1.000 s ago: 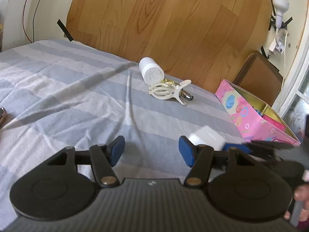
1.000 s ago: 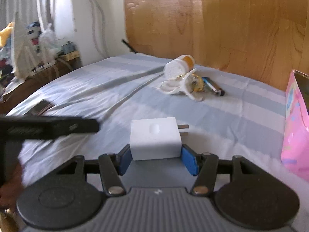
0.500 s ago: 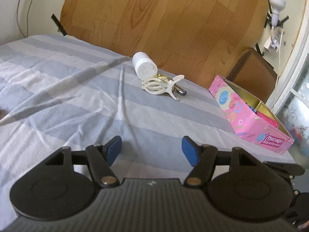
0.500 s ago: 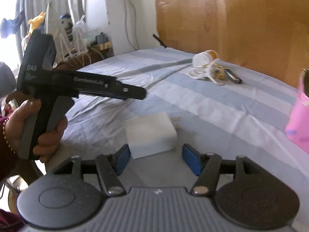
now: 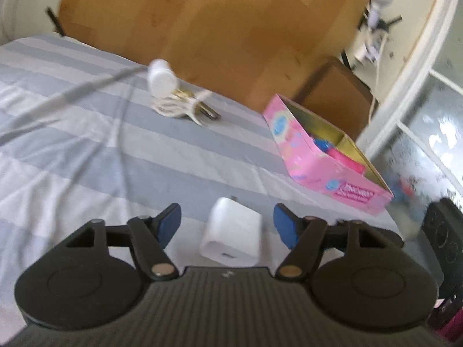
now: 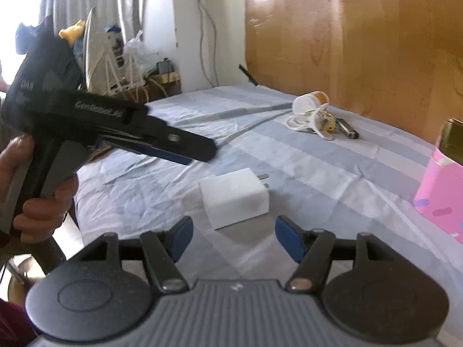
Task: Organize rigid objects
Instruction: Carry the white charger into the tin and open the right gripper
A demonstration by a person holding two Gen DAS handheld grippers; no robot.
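Left wrist view has the left gripper [image 5: 227, 221] spread wide around the white charger [image 5: 231, 235] lying loose on the striped bedsheet [image 5: 86, 159], not touching it, and the right gripper [image 6: 233, 235] is also wide open just behind that charger, pink box [image 5: 324, 159] off to the right.

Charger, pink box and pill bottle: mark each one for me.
charger [image 5: 231, 228]: left wrist view, middle of its top face.
pink box [image 5: 327, 170]: left wrist view, its long outer wall.
pill bottle [image 6: 306, 104]: right wrist view, its white cap.
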